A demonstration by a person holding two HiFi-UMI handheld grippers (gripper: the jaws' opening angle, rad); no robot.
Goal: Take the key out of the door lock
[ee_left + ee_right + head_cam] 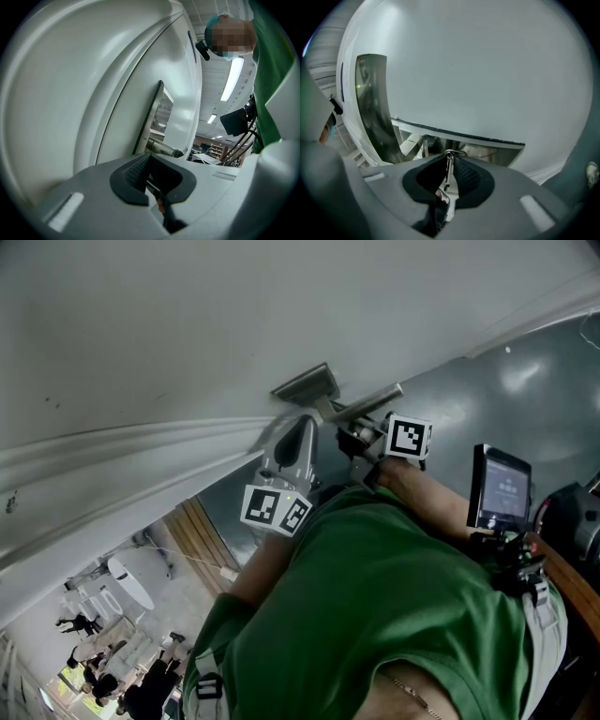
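Note:
The white door (187, 324) carries a metal lock plate (305, 385) with a lever handle (370, 401). My right gripper (347, 432), just below the handle, is shut on the key (448, 171). The thin key stands on edge between the pads, and its ring (454, 152) sticks out at the tips against the lock's metal (487, 145). Whether the key's blade sits in the lock is hidden. My left gripper (300, 423) points at the door beside the plate. In the left gripper view, that gripper (151, 157) is shut with nothing between its pads, near the plate (157, 117) and handle (161, 149).
A small screen (502, 488) on a stand is at the right, over grey floor (525, 371). The person's green shirt (375, 596) fills the lower middle. A raised moulding (122, 451) runs across the door. People stand far off at lower left (141, 681).

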